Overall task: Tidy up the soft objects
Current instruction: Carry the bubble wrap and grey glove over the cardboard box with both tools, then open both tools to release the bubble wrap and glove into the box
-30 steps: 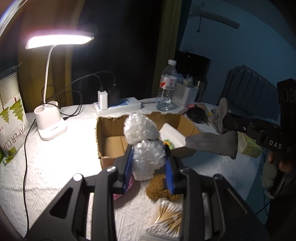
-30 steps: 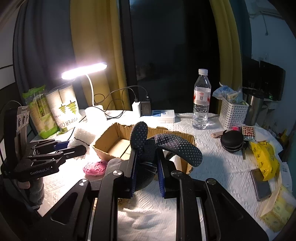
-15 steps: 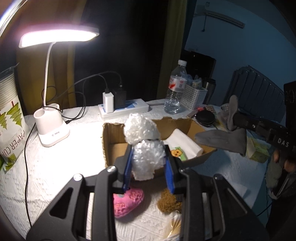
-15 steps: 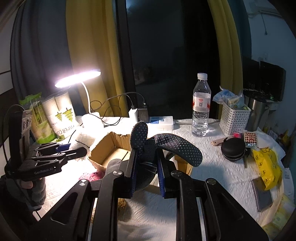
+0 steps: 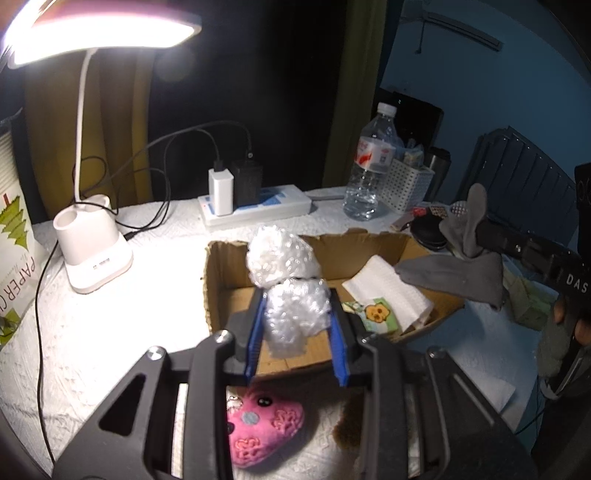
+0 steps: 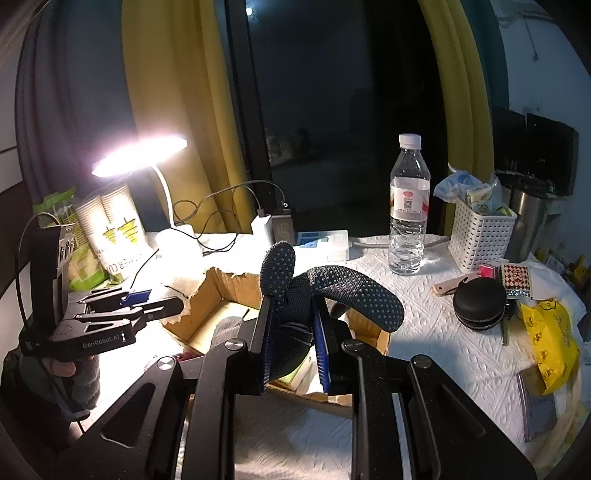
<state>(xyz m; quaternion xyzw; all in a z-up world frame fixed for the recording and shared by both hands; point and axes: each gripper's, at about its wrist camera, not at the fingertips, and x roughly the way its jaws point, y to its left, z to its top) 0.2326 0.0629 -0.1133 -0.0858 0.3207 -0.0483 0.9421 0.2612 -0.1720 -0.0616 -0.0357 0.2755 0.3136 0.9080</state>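
- While the lamp (image 5: 92,33) glares over the worktop (image 5: 92,350), the left gripper (image 5: 297,325) has its blue pads clamped on a crumpled wad of bubble wrap (image 5: 291,288) — the wad is poised over the near-left part of the open cardboard box (image 5: 229,291).
- Inside the box, towards its right side, lies a folded white towel (image 5: 388,291) with a small cartoon patch.
- Over to the right gripper (image 6: 293,332) — its pads are pressed on a dark sock with grip dots (image 6: 354,295), the sock curling up and drooping to the right above the box's near edge.
- Seen from the left wrist, that sock hangs grey over the box's right wall.
- Just in front of the box, on the worktop, sits a pink plush heart (image 5: 262,428), and beside it a brown fuzzy thing (image 5: 347,424) that is too shadowed to identify.
- Behind the box: a power strip (image 5: 258,206) with chargers and a water bottle (image 5: 369,162).
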